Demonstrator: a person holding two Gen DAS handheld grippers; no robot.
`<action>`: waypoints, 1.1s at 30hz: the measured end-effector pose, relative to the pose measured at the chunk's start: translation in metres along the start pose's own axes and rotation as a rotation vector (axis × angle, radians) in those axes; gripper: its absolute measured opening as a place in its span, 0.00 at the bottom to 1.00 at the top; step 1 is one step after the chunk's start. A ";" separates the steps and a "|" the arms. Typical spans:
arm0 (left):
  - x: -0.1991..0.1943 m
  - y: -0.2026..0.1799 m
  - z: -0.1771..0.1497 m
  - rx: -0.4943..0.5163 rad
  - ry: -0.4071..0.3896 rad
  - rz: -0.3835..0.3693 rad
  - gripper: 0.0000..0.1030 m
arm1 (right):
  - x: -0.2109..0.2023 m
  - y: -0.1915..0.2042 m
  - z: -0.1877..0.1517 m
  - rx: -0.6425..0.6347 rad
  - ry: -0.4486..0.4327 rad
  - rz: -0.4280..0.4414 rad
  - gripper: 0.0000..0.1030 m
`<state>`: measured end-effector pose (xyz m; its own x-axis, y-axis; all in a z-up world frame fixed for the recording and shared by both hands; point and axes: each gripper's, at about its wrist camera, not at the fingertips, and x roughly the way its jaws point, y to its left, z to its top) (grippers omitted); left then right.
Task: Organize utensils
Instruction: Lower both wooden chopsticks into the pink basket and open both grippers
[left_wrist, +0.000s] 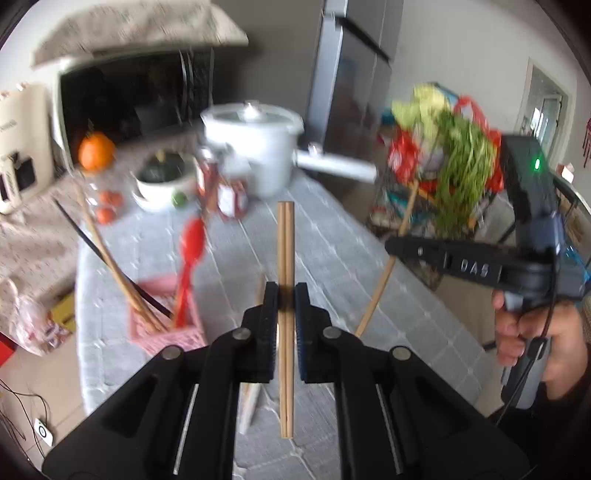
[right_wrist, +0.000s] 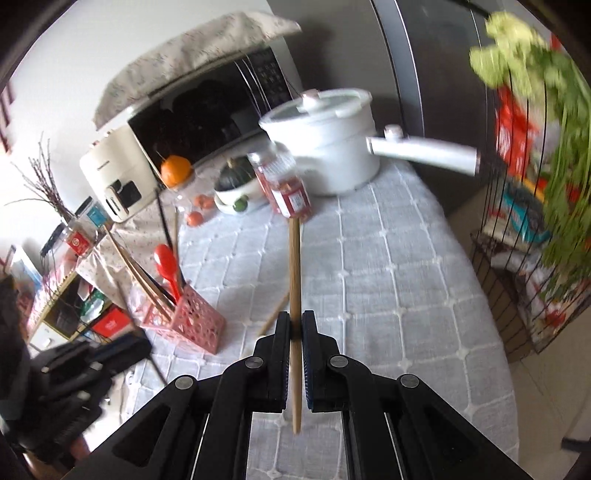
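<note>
Left gripper (left_wrist: 286, 295): jaws clamped on a pair of wooden chopsticks (left_wrist: 285, 258), held side by side and pointing forward over the table.
Right gripper (right_wrist: 295, 325): jaws clamped on a single wooden chopstick (right_wrist: 294, 280) — its tip is seen against the red-labelled jar (right_wrist: 286, 184).
Right gripper, from the left wrist view (left_wrist: 397, 245): seen side-on at the right, gripped by a hand (left_wrist: 532, 343); a chopstick crosses its tip.
Table surface: a grey quilted cloth (right_wrist: 388, 266) is spread over it.
Loose items: a wooden utensil (left_wrist: 251, 398) is seen on the cloth below the left gripper; blurred.
Pink perforated holder (right_wrist: 195, 321): at the left table edge — a red spoon (right_wrist: 166, 262), wooden chopsticks and a dark stick stand in it.
Far end: white lidded pot (right_wrist: 332, 147) with long handle, bowl holding a dark squash (right_wrist: 236, 184), an orange (right_wrist: 176, 170), microwave (right_wrist: 207, 114) behind.
</note>
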<state>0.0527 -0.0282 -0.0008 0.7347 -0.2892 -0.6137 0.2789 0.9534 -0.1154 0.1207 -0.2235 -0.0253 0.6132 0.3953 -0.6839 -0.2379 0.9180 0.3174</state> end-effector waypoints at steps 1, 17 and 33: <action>-0.011 0.003 0.005 -0.006 -0.049 0.006 0.09 | -0.005 0.005 0.001 -0.011 -0.023 -0.002 0.06; -0.045 0.065 0.027 -0.104 -0.489 0.228 0.09 | -0.012 0.054 0.019 -0.040 -0.168 0.036 0.06; 0.010 0.097 0.000 -0.246 -0.192 0.188 0.61 | -0.019 0.058 0.013 -0.054 -0.198 0.071 0.06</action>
<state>0.0874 0.0616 -0.0186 0.8685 -0.0951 -0.4865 -0.0125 0.9769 -0.2133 0.1051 -0.1781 0.0143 0.7283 0.4500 -0.5168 -0.3227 0.8905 0.3207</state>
